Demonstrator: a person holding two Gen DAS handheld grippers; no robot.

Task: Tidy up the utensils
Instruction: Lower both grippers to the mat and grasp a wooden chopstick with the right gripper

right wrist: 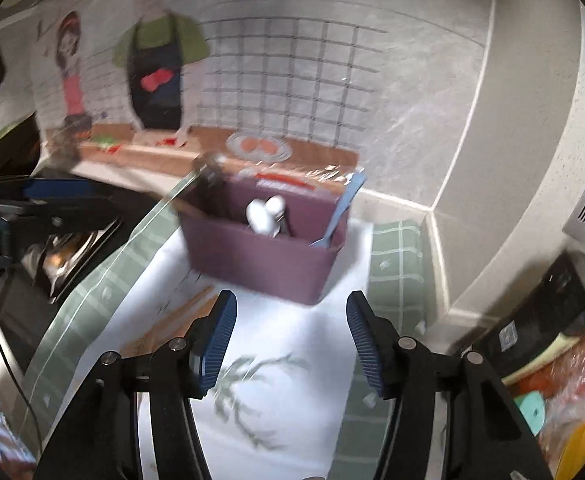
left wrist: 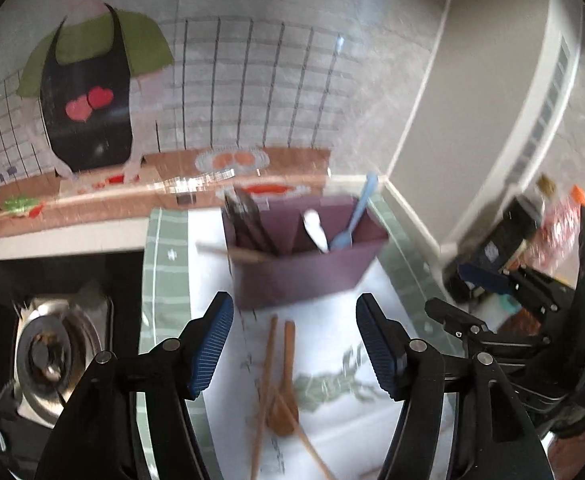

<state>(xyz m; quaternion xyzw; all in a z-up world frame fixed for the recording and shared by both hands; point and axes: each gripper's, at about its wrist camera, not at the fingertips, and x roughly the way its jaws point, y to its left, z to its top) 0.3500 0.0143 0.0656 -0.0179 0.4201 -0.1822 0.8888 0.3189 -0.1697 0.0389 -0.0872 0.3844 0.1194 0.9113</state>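
A: Both grippers empty. Left gripper [left wrist: 294, 344] spread wide, nothing between its blue ribbed fingers [left wrist: 210, 346]. Right gripper [right wrist: 290, 342] likewise spread and empty.

B: Loose utensils?

A: Brown wooden spoon [left wrist: 286, 392] and pair of brown wooden chopsticks [left wrist: 266, 388] on the white leaf-print cloth [left wrist: 332, 360] covering the counter, near side. Purple plastic utensil caddy [left wrist: 300, 268] stands farther back, holding dark utensils at left, a white spoon [left wrist: 317, 230] in the middle and a light-blue plastic fork [left wrist: 352, 220] at right.

B: Which hand is closer?

A: Left, I'd judge. The wooden pieces lie directly between and below its fingers, long axes running near-to-far. From the right gripper they sit off to the left, past its left finger.
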